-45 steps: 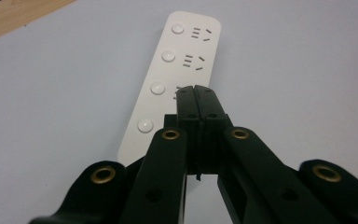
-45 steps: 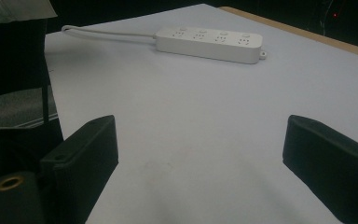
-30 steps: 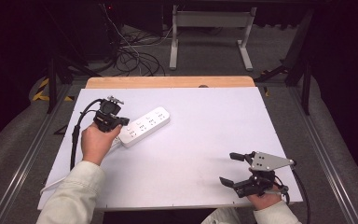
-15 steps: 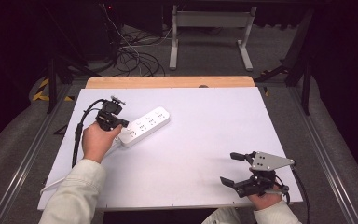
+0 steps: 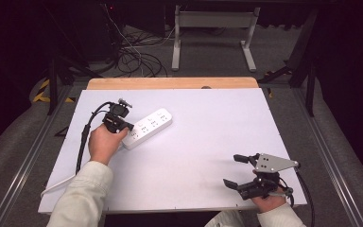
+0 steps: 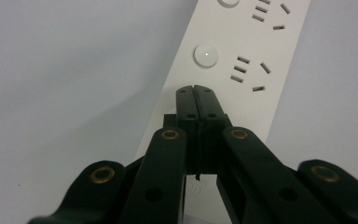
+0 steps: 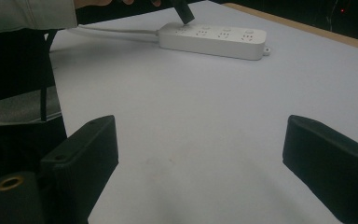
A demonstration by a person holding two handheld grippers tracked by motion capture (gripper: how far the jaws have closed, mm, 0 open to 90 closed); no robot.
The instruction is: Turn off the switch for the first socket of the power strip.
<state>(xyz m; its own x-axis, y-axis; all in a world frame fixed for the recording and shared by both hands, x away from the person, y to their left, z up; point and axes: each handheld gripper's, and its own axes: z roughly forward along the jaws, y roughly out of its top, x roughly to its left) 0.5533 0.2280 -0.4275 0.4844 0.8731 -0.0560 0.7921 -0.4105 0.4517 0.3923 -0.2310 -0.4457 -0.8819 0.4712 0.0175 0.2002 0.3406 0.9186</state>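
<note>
A white power strip (image 5: 149,126) lies slanted on the left part of the white table top (image 5: 208,123). My left gripper (image 5: 128,126) is shut, its jaws pressed together with nothing between them. Its tips rest on the strip (image 6: 242,46) just below a round white button (image 6: 205,54) and beside a socket. The left gripper's tips (image 6: 196,88) meet at one line. My right gripper (image 5: 231,170) stands open near the table's front right, with bare table between its jaws (image 7: 200,140). From there the strip (image 7: 214,39) lies far off, with the left gripper (image 7: 182,11) touching it.
The strip's white cord (image 7: 116,31) runs toward the person's left sleeve (image 5: 82,194) and off the front left edge. A wooden strip (image 5: 170,83) borders the table's far side. Cables (image 5: 132,56) and a metal stand (image 5: 212,28) are on the floor beyond.
My left gripper has edged slightly right onto the power strip. The right gripper has stayed where it was, still open.
</note>
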